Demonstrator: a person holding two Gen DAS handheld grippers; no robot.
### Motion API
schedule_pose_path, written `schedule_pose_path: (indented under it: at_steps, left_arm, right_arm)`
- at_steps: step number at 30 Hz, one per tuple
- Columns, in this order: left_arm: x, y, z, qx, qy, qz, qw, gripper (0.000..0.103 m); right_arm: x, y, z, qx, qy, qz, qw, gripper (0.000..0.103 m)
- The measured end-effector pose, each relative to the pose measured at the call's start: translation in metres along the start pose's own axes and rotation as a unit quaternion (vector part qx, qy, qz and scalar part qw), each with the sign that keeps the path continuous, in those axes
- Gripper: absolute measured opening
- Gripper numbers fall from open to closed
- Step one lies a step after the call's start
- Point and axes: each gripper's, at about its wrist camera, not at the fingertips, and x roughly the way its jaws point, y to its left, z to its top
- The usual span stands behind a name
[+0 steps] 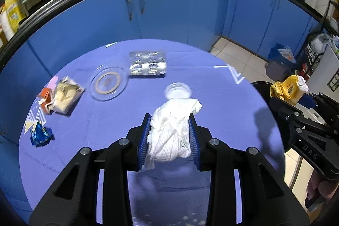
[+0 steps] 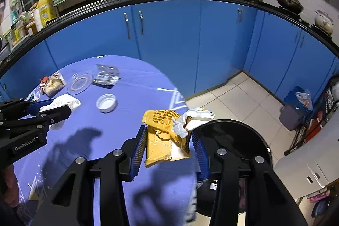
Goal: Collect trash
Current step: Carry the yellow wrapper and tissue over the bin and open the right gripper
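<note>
My left gripper is shut on a crumpled white tissue and holds it above the purple table. It also shows at the left of the right wrist view. My right gripper is shut on a torn yellow wrapper at the table's right edge, beside a round black bin. The wrapper also shows in the left wrist view. A blue foil wrapper lies at the table's left.
On the table lie a white lid, a clear glass plate, a silver foil pack and a beige snack bag. Blue cabinets stand behind. A grey bin with a blue bag stands on the tiled floor.
</note>
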Motion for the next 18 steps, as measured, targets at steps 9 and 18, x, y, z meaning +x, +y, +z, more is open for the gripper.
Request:
schedule_pose_path:
  at_steps: [9, 18]
  left_arm:
    - [-0.001, -0.051, 0.011, 0.043, -0.003, -0.014, 0.9990, 0.035]
    - [0.001, -0.096, 0.016, 0.077, -0.003, -0.024, 0.9967, 0.035]
  right_arm:
    - [-0.011, -0.040, -0.009, 0.025, -0.008, -0.017, 1.000, 0.043]
    - [-0.020, -0.078, -0.021, 0.052, -0.013, -0.034, 0.998, 0.043]
